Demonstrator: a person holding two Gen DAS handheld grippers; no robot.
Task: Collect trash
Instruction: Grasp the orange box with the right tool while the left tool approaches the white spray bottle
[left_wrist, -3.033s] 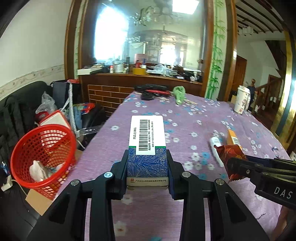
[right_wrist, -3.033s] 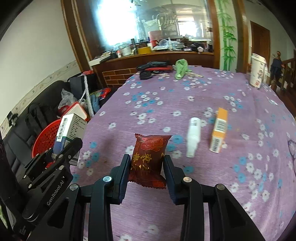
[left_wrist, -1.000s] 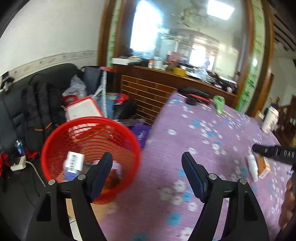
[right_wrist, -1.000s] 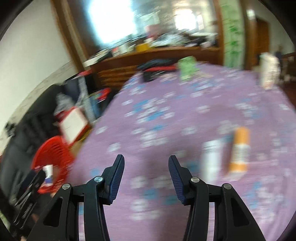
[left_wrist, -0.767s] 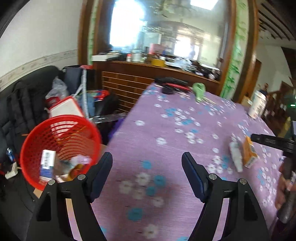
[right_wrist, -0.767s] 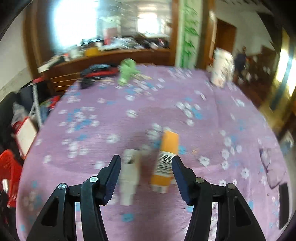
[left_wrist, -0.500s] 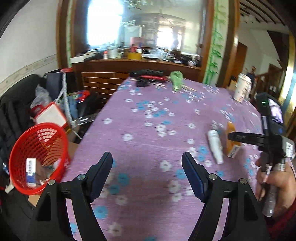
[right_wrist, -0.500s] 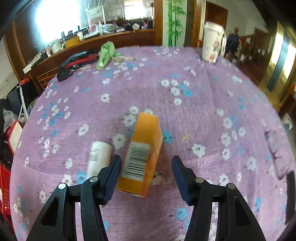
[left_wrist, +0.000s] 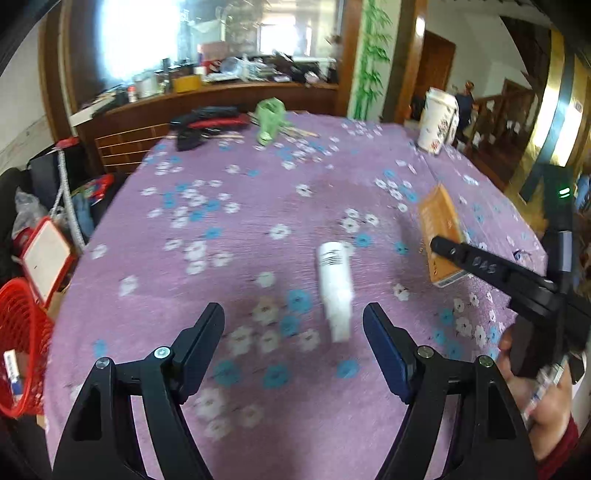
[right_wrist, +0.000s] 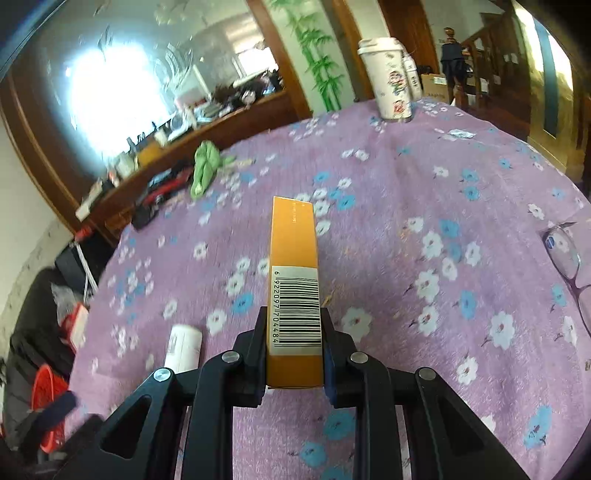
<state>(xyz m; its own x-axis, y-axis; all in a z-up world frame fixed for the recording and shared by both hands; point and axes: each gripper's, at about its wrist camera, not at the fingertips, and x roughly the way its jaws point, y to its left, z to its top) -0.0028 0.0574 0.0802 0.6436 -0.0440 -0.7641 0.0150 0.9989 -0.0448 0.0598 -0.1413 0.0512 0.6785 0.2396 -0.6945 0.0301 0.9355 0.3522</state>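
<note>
Orange box (right_wrist: 294, 291) sits pinched in the right gripper (right_wrist: 294, 347), whose jaws have just closed; left gripper (left_wrist: 293, 328) spread above white bottle (left_wrist: 335, 286).

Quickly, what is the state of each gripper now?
Left gripper: open, holding nothing.
Right gripper: just closed, holding the orange box.
</note>
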